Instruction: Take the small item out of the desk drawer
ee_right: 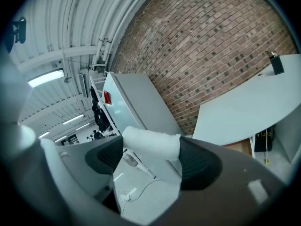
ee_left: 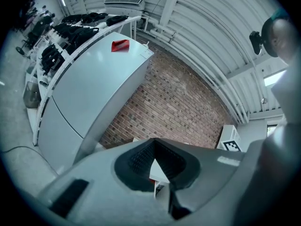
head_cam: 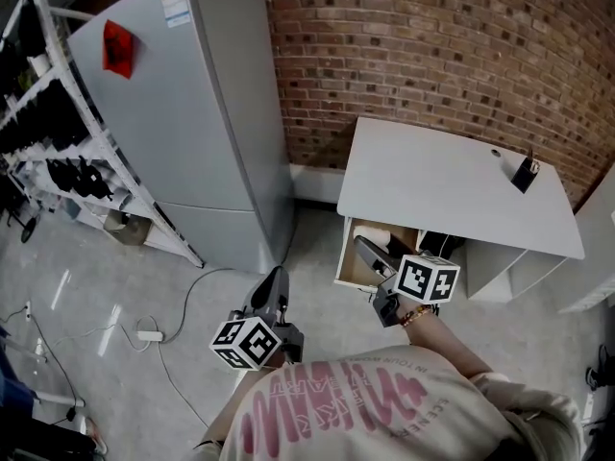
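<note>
In the right gripper view, a small white fabric-like roll (ee_right: 150, 144) lies crosswise between the pads of my right gripper (ee_right: 151, 150), which is shut on it and holds it in the air. The head view shows that gripper (head_cam: 367, 250) above the open, wood-lined drawer (head_cam: 354, 269) under the white desk (head_cam: 432, 181). I cannot make out the roll clearly there. My left gripper (head_cam: 277, 279) hangs over the floor, left of the drawer. Its fingertips touch and it holds nothing (ee_left: 154, 160).
A grey fridge (head_cam: 183, 113) stands left of the desk against the brick wall (head_cam: 432, 46). A white rack of dark items (head_cam: 58, 142) is at the far left. A cable and power strip (head_cam: 149, 335) lie on the floor. A small black object (head_cam: 524, 173) stands on the desk's far right.
</note>
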A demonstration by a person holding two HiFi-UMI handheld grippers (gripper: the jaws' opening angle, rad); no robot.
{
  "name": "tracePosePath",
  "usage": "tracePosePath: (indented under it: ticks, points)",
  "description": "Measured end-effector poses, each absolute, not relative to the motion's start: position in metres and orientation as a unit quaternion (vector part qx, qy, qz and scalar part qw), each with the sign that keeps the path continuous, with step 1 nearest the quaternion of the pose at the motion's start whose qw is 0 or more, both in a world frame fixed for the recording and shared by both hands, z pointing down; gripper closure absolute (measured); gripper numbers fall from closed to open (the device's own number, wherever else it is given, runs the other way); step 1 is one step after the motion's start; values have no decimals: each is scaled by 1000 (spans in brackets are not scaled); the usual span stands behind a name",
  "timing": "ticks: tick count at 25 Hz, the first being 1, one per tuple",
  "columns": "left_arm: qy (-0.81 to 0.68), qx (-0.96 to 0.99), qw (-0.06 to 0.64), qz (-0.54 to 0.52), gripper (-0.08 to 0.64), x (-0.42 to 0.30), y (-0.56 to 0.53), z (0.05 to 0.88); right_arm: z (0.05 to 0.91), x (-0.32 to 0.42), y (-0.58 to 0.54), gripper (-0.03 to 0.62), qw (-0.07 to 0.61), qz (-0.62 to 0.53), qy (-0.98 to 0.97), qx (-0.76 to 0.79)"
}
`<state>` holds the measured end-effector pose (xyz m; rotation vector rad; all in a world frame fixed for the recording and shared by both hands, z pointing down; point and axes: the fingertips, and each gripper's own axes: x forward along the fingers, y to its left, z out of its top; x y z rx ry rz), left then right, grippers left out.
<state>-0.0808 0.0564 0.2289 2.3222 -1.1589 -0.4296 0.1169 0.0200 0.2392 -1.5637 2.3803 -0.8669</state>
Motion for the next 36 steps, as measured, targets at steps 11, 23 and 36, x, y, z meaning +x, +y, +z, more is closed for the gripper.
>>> tracePosePath:
  ticks: [11,23,36]
  points:
    - [-428,853,256,-152,558,-45,35,226,236,151,2,219,85,-300,798,-516]
    - [-427,854,261,-143,558,-28,47,233,253,168,16,219,86,-322,789,-516]
    - [-427,854,266,-133,558,-26,65,237,263,169,34,219,84,-331,785,-517]
